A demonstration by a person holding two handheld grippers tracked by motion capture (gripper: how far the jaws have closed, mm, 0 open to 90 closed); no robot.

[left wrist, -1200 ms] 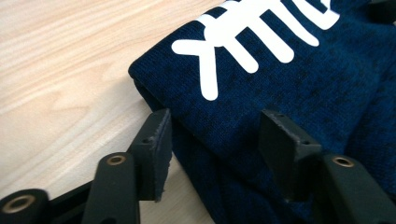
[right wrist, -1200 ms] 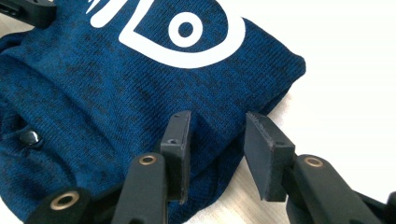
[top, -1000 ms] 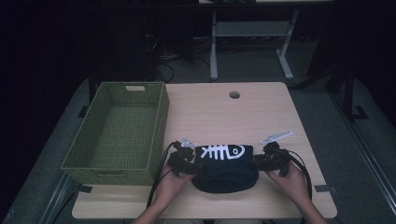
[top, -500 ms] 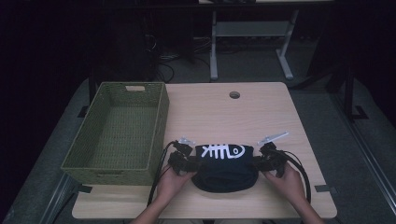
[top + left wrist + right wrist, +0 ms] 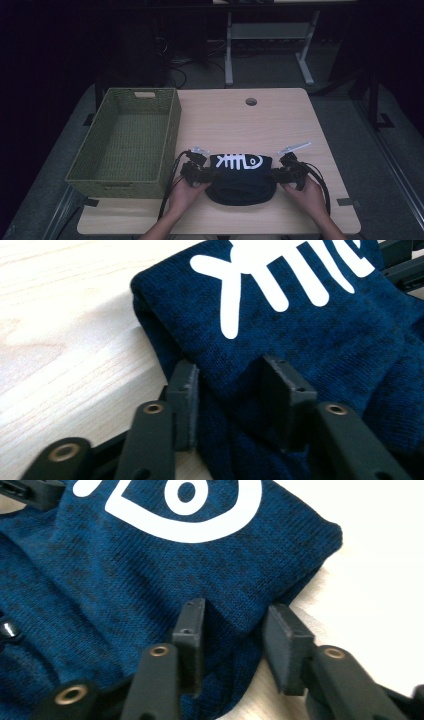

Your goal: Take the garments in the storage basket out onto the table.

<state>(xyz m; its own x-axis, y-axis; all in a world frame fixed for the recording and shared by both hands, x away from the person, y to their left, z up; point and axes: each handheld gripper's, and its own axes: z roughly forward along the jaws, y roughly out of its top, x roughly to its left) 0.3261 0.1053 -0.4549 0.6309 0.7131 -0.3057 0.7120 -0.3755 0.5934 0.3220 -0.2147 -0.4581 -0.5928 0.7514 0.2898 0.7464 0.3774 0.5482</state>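
The left gripper (image 5: 230,390) and right gripper (image 5: 235,630) are parted around opposite edges of the folded navy knitted garment (image 5: 240,177), seemingly for lifting.

Basket (image 5: 127,142) left of cloth (image 5: 241,180)

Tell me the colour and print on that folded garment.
Dark blue knit garment with a white fish-skeleton print; colour shows best in the left gripper view.

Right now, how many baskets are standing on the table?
1. The green woven basket stands on the left part of the table, beside the folded dark blue garment. It looks empty.
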